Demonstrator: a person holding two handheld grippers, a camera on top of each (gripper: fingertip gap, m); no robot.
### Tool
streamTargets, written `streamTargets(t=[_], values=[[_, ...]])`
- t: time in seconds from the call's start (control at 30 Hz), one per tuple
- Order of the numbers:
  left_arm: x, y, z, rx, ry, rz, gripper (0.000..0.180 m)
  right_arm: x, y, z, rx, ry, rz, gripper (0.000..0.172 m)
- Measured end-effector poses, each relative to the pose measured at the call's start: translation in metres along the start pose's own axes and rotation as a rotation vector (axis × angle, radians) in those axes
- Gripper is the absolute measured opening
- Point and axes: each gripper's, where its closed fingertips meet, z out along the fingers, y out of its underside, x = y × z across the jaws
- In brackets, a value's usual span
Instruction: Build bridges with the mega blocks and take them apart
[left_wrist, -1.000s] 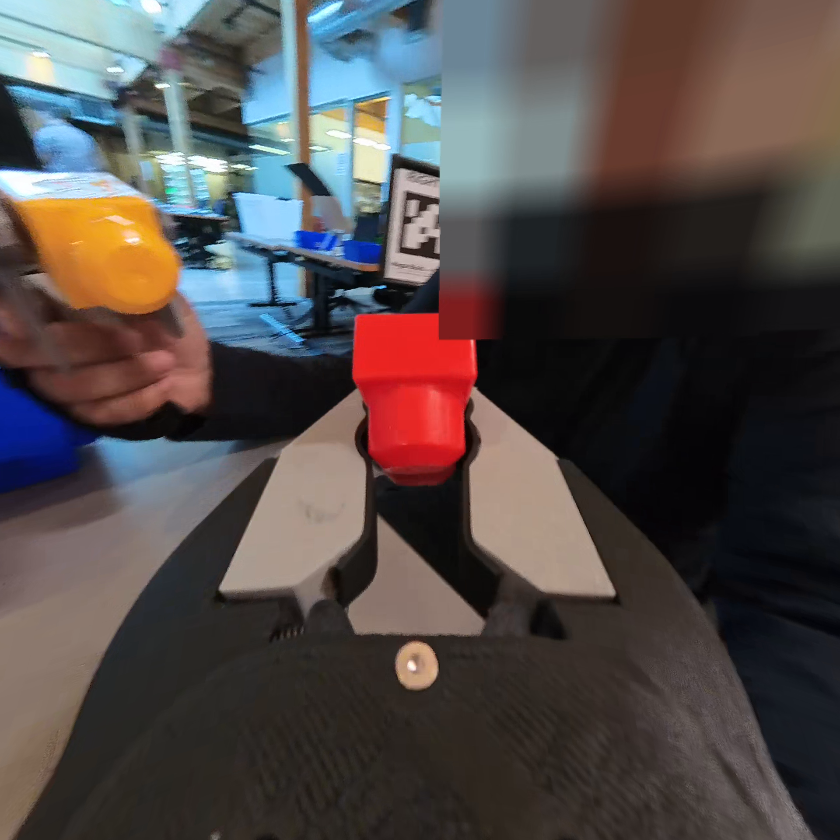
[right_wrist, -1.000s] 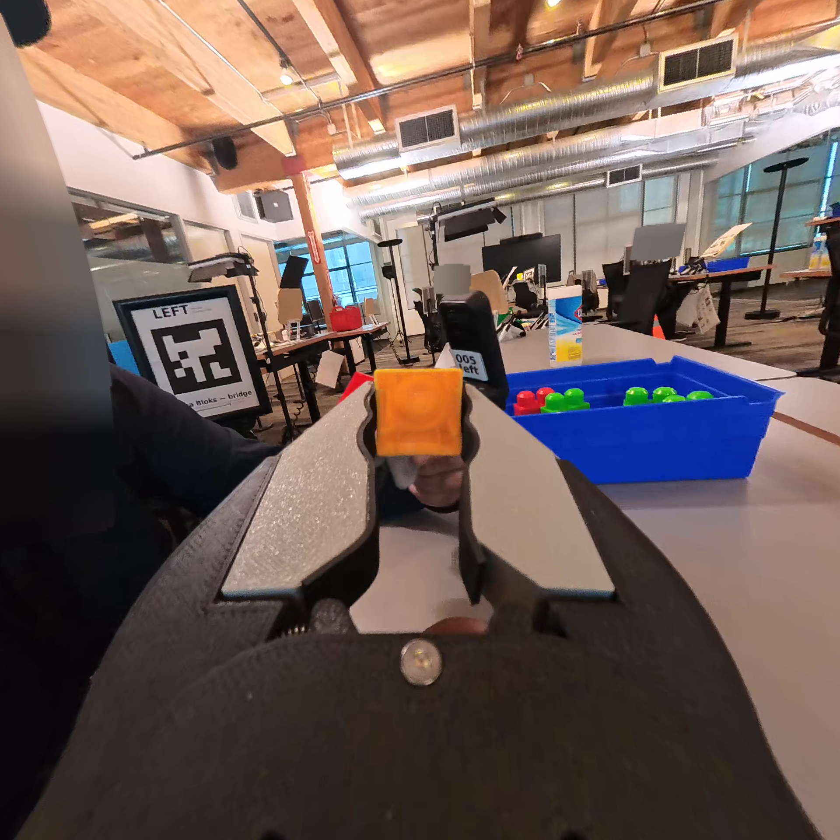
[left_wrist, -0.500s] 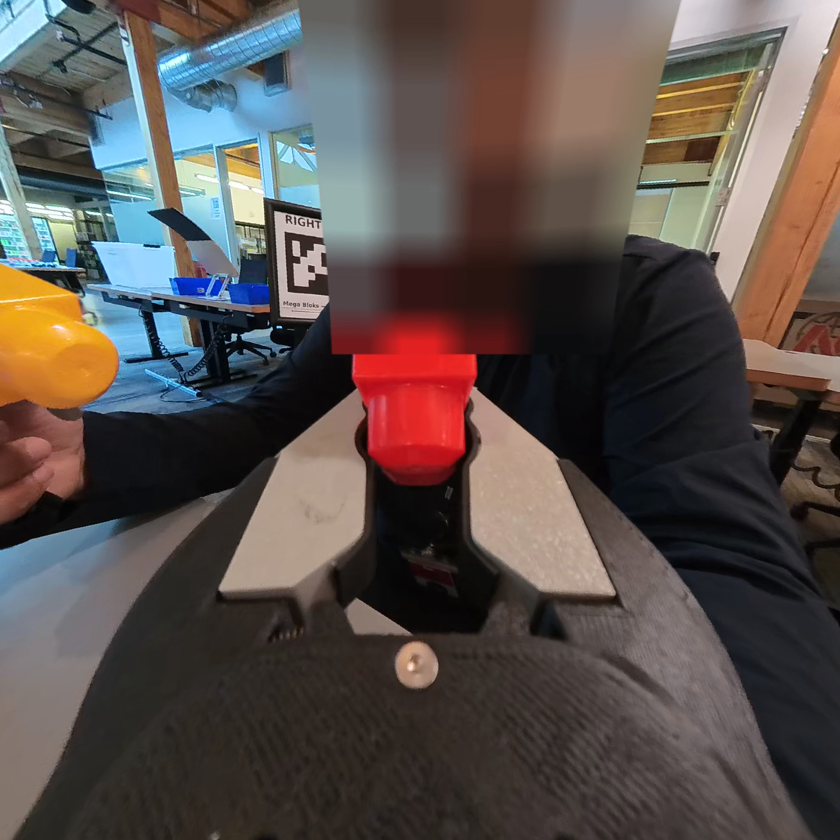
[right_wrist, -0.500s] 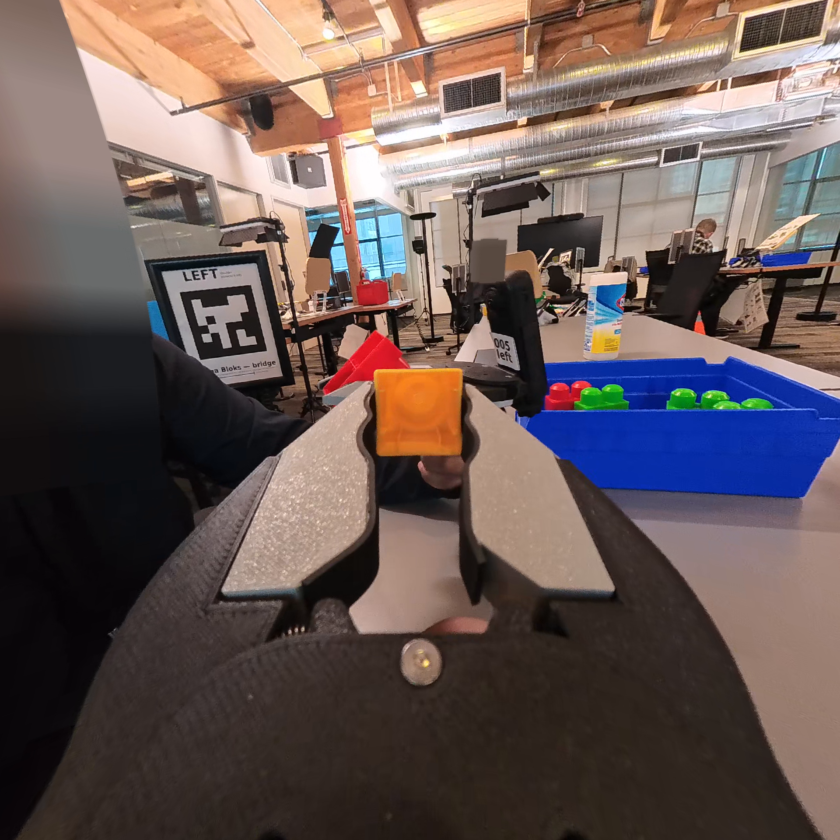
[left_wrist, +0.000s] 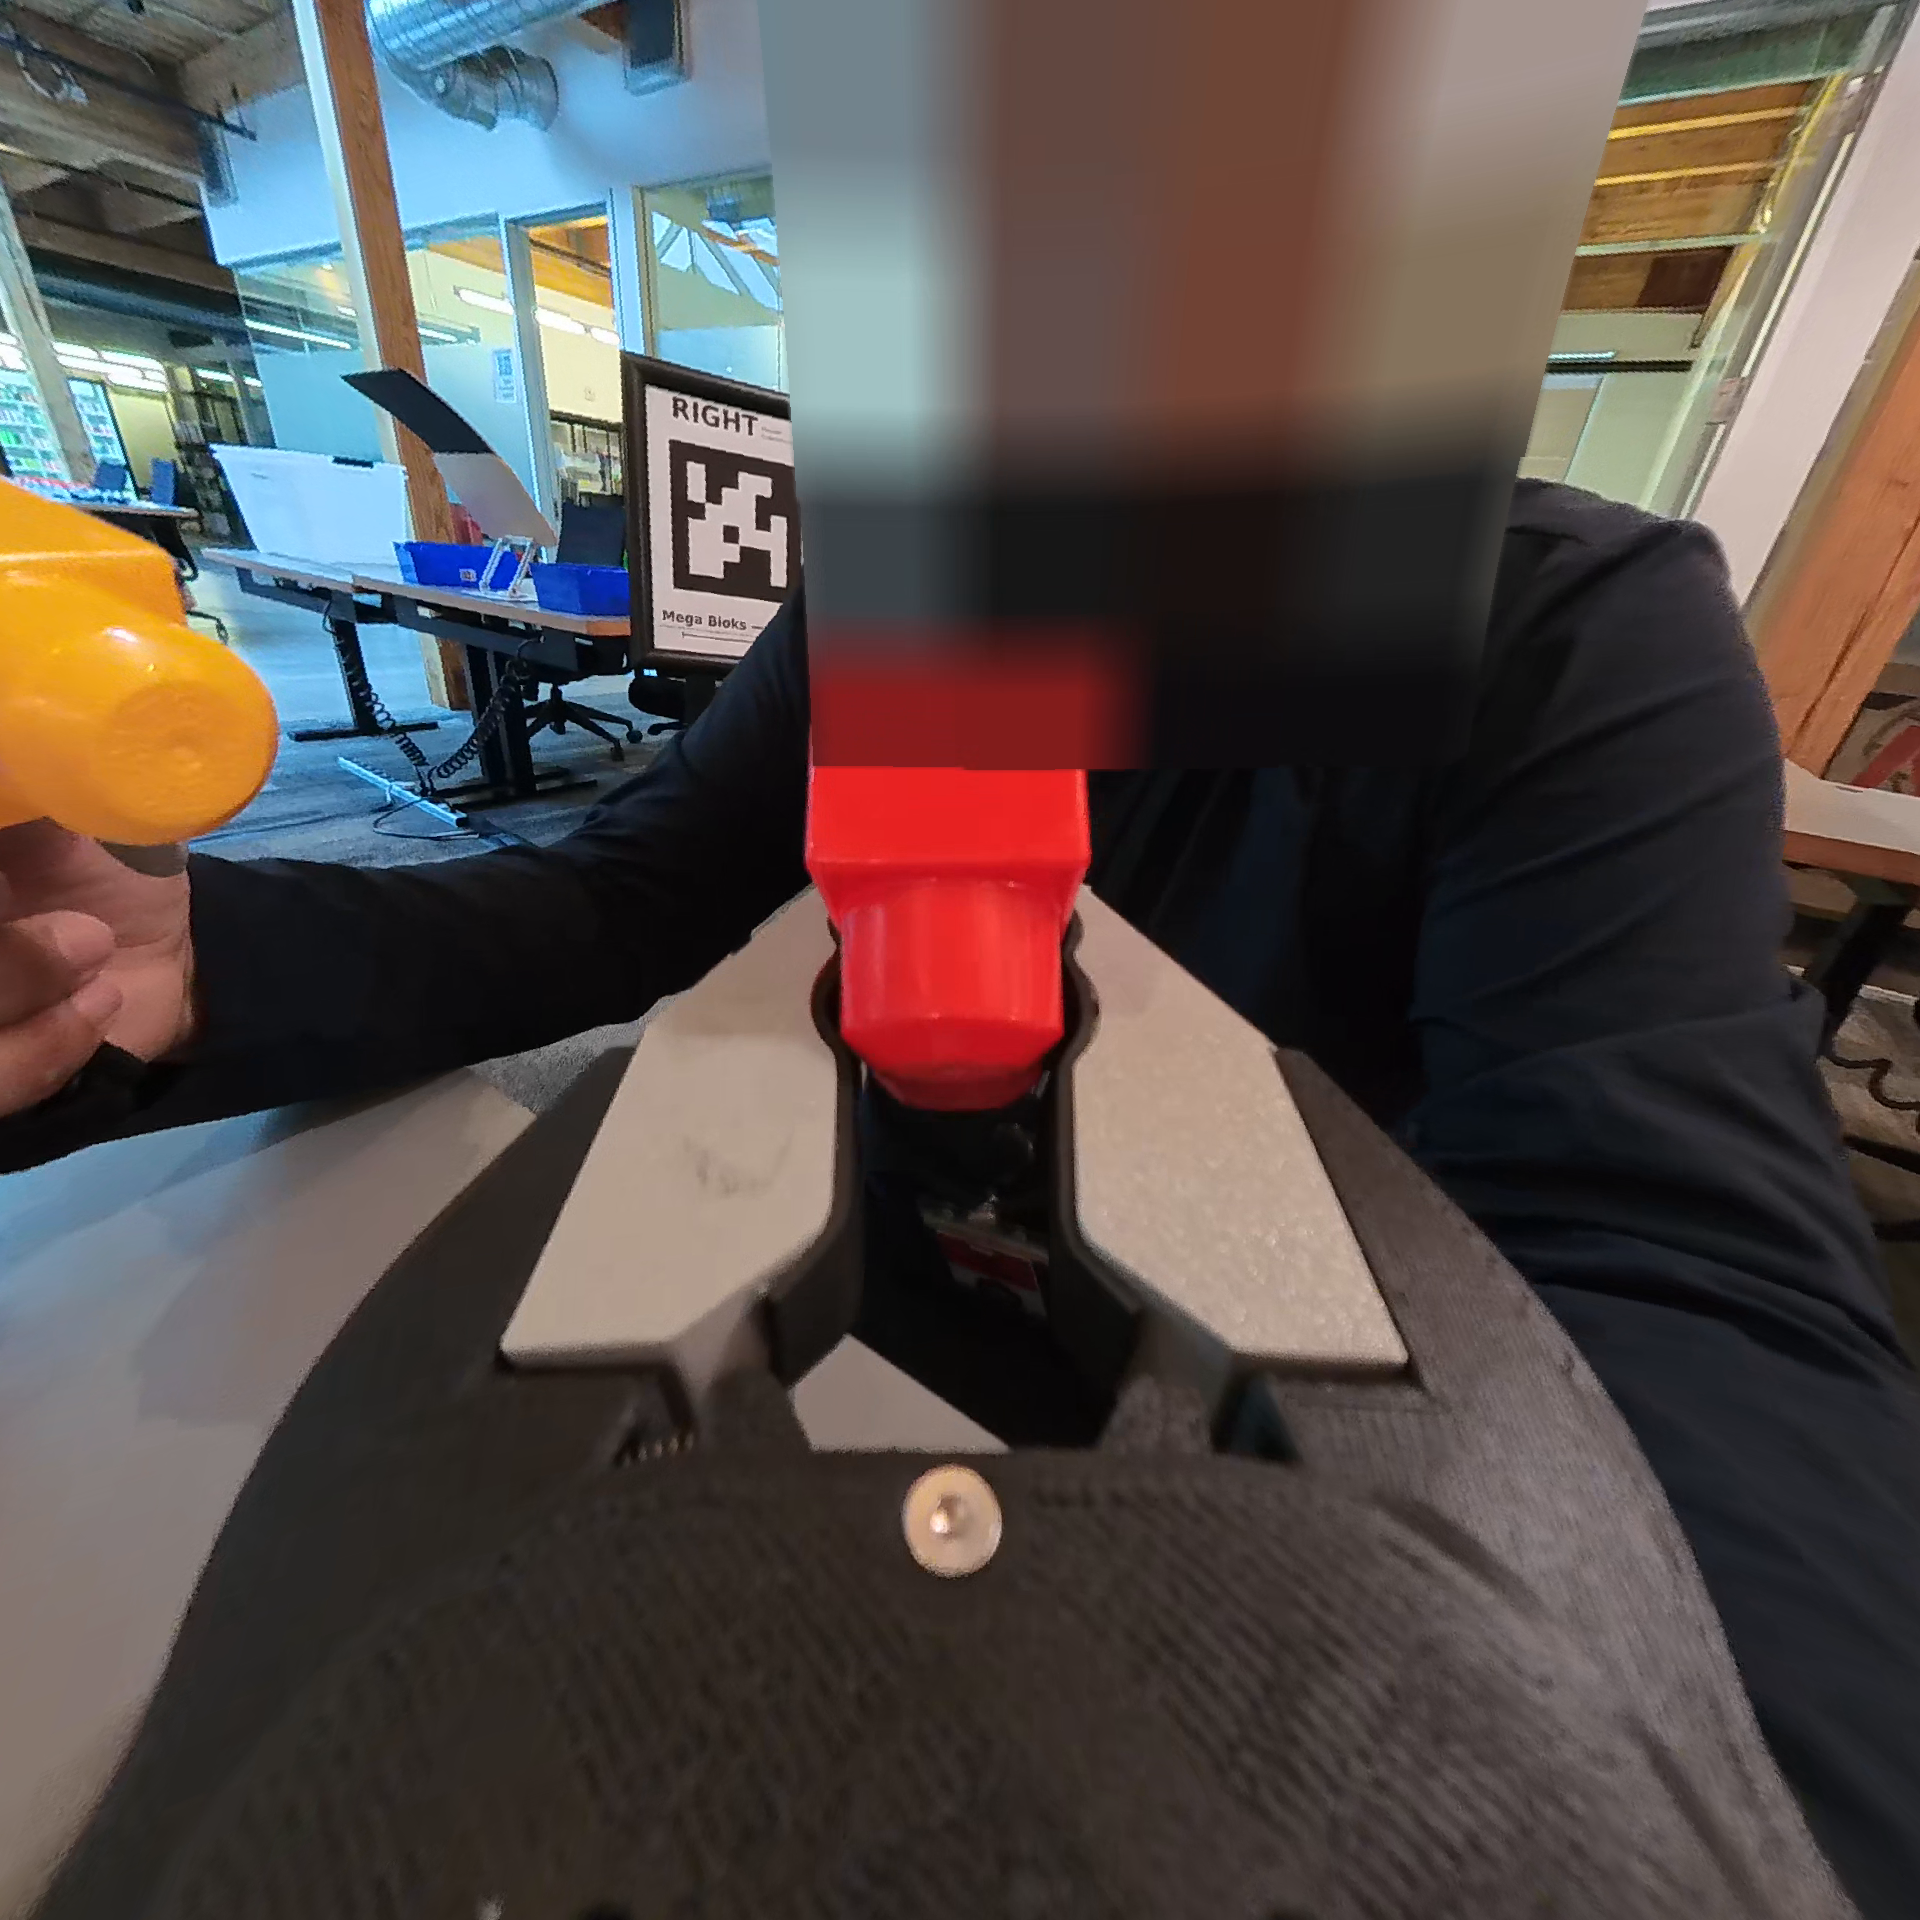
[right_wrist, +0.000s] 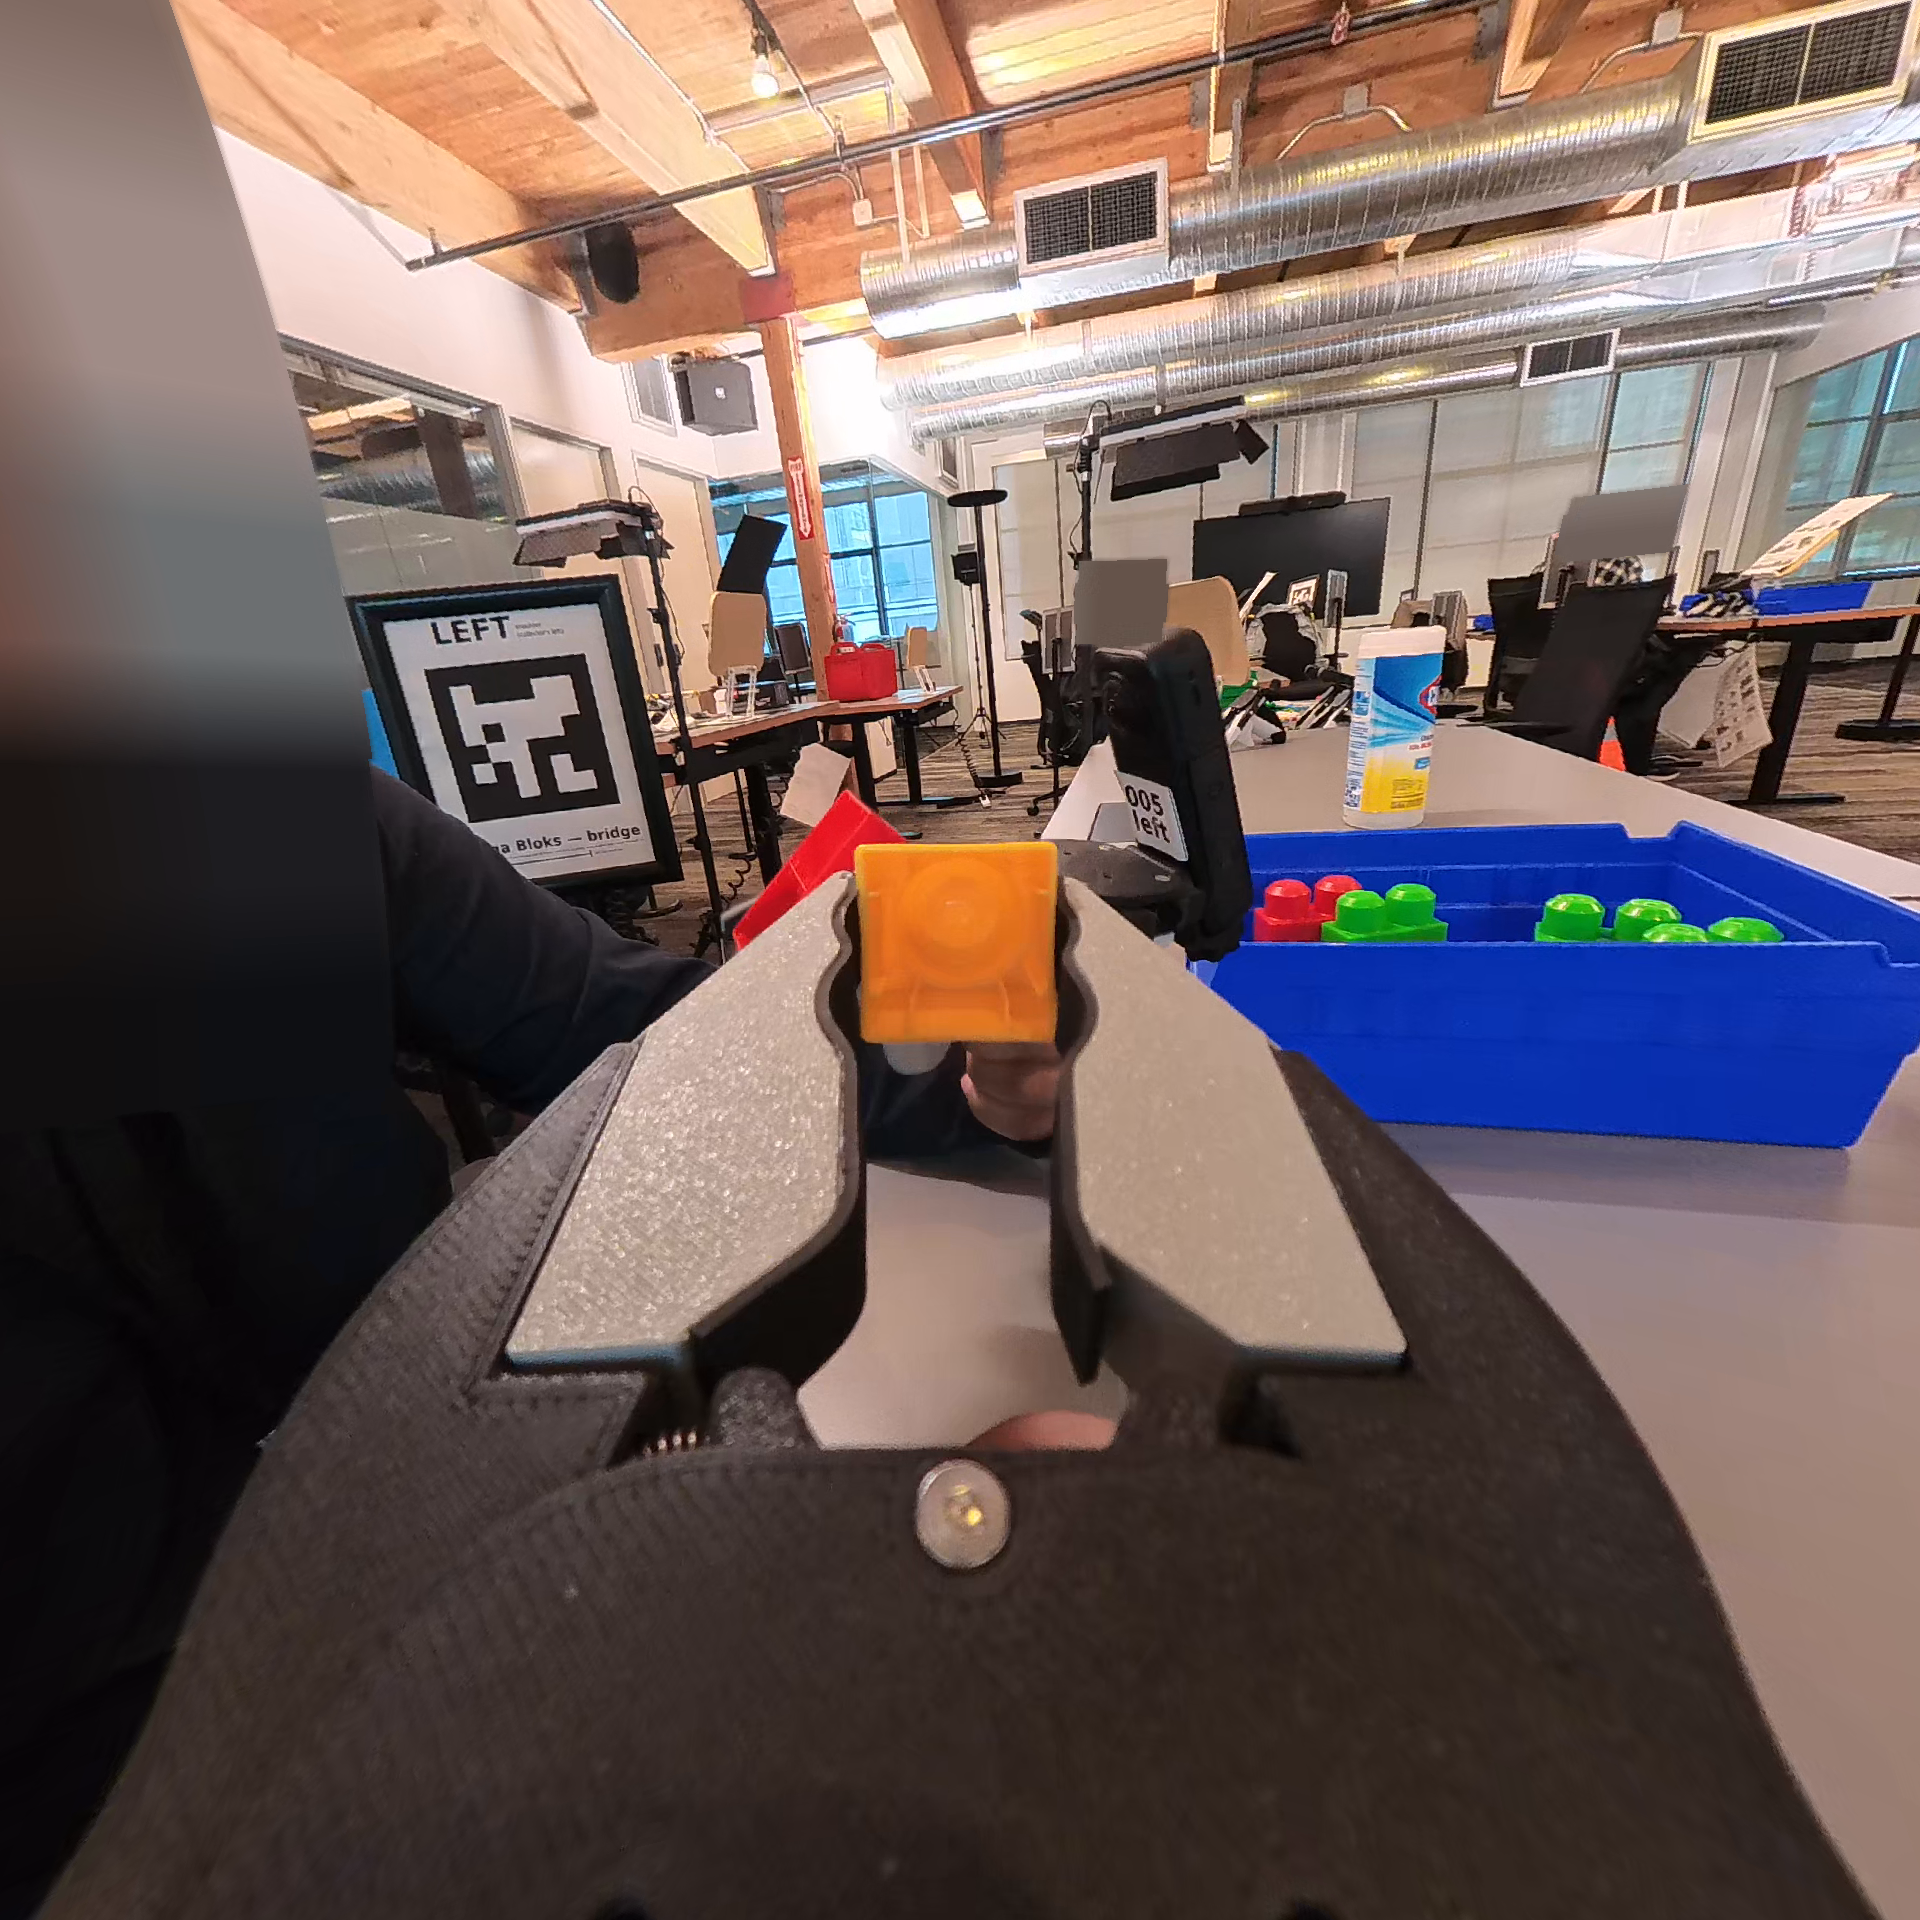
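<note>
Grips unchanged: my left gripper (left_wrist: 948, 997) clamps the red block (left_wrist: 945, 883), my right gripper (right_wrist: 956, 945) the orange block (right_wrist: 956, 940) (both swung up off the desk (right_wrist: 1662, 1299), ready for joining).

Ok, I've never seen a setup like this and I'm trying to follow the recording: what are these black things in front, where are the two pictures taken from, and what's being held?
There is no robot here. A person holds a hand-operated claw in each hand, and each claw carries a wide-angle camera looking forward along its two grey fingers. So each picture is one claw's own view.

In the left wrist view, the left claw is clamped on the stud of a red block. The orange block at the left edge belongs to the other claw.

In the right wrist view, the right claw grips that orange block by its sides, its hollow underside facing the camera. On the grey table stands a blue bin holding red and green blocks, with a wipes canister behind it.
</note>
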Motion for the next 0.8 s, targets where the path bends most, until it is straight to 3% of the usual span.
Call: streamTargets(t=[0.5, 0.6, 0.8], values=[[-0.029, 0.009, -0.004, -0.031, -0.135, -0.063, 0.035, 0.019, -0.02, -0.016, 0.079, 0.184, -0.133, 0.032], [-0.054, 0.001, -0.02, 0.023, -0.288, -0.065, 0.034, 0.03, -0.04, -0.033, 0.133, 0.426, -0.355, 0.032], [-0.105, -0.01, -0.074, 0.192, -0.615, -0.17, 0.034, 0.039, -0.097, -0.124, 0.119, 1.242, -0.885, 0.032]])
